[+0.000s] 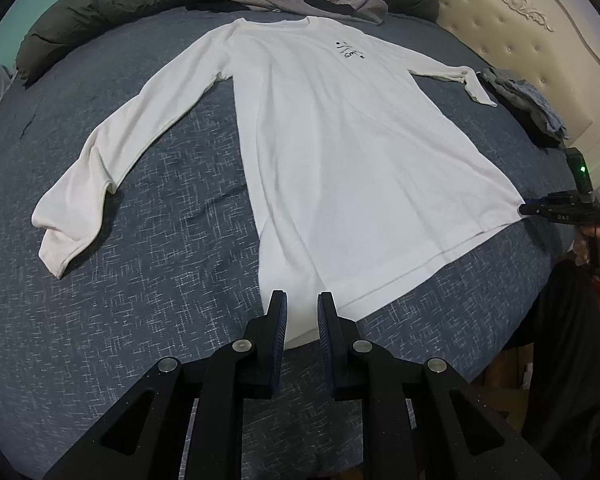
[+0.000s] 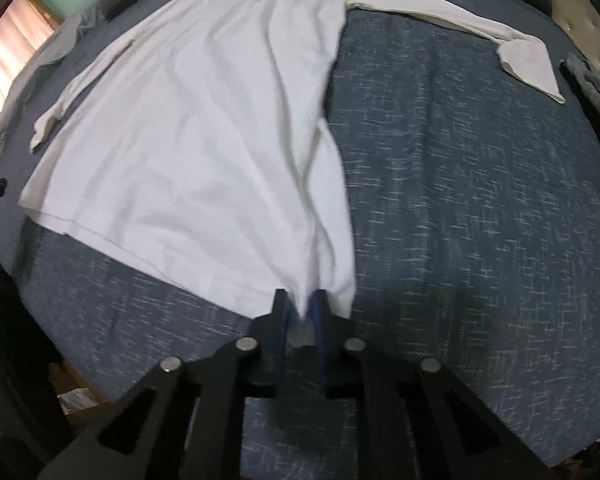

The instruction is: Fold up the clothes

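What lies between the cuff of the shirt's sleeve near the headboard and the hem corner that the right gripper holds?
In the right wrist view, only bare blue bedspread lies between the sleeve cuff of the white shirt and the hem corner in the right gripper.

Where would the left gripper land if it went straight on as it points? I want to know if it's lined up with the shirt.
Probably on the shirt, at its hem corner between the left gripper fingers; depth is unclear.

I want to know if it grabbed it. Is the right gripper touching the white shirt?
Touching. The right wrist view shows the right gripper with its jaws pinched on the hem corner of the white long-sleeved shirt, cloth bunched between them.
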